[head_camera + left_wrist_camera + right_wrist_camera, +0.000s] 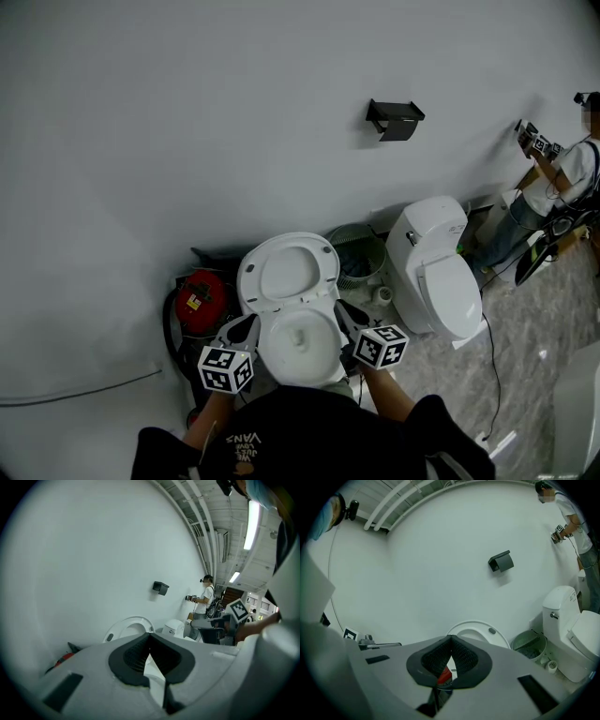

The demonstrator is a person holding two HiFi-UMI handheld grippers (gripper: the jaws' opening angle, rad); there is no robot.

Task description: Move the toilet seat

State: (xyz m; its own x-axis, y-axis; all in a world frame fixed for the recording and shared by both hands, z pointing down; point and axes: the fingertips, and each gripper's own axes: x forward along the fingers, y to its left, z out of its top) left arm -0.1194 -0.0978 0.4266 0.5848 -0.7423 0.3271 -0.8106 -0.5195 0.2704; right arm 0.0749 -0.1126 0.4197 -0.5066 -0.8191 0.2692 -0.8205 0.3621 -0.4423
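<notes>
White toilet seat (pixel 287 270) stands raised, leaning back against the far wall (pixel 187 141) above the open bowl (pixel 300 345). I read the left gripper (pixel 247 328) just beside the bowl's left side, jaws pressed together on nothing. Right gripper (pixel 347 312) is just beside the bowl's right side, jaws likewise together, nothing held. Green basket (pixel 359 251) sits right of the seat, before a second toilet (pixel 441 277). Red canister (pixel 200 298) is at the left.
</notes>
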